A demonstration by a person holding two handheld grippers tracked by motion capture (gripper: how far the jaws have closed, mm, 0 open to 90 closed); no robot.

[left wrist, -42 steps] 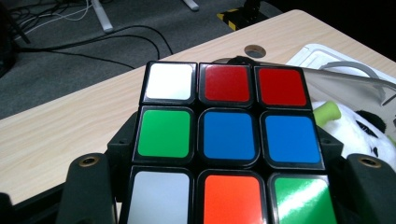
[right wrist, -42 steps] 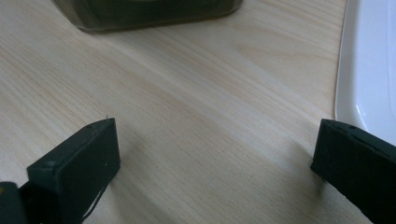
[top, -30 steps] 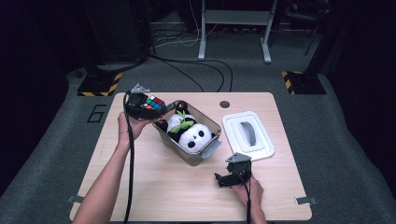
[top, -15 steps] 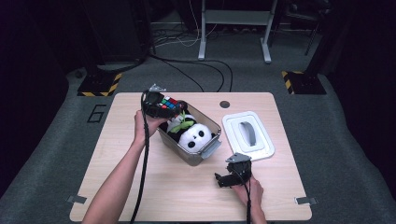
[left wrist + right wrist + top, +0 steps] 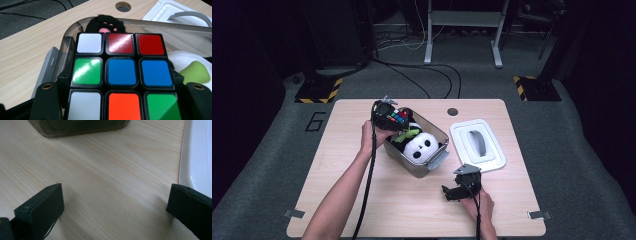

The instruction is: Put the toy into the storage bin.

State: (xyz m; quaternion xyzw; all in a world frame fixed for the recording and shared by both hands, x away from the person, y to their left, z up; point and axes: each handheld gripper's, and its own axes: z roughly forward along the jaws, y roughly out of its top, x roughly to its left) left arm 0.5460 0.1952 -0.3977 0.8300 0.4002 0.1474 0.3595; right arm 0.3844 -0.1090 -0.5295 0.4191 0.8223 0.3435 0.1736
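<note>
1. Since the earlier high view, the left gripper [image 5: 398, 120] has carried the puzzle cube [image 5: 398, 117] from beyond the far-left corner of the bin [image 5: 419, 170] to a spot over that corner, and lower. The right gripper [image 5: 451, 193] has kept its place.
2. Puzzle cube [image 5: 121, 77]: clamped between the left gripper's two black jaws, one on each side of its lower rows. Upper face reads white, red, red; green, blue, blue; white, orange, green.
3. Cube position: above the rim of the grey translucent bin [image 5: 160, 23], at its far-left end as the high view shows it. Whether the cube touches the rim cannot be told.
4. Bin contents: a panda plush [image 5: 422, 147], white face up, fills the middle. A black paw with pink pads [image 5: 105, 23] shows just past the cube in the left gripper view. A green piece [image 5: 193, 72] lies beside the white fur.
5. Bin's near end carries a grey latch handle [image 5: 439, 157].
6. White lid [image 5: 477, 145] with grey handle lies flat on the table [image 5: 337, 165], just right of the bin.
7. Right gripper [image 5: 115, 200]: jaws spread wide with nothing between them, low over bare table near the lid's front edge.
8. Round cable hole [image 5: 453, 111] sits in the table beyond the bin.
</note>
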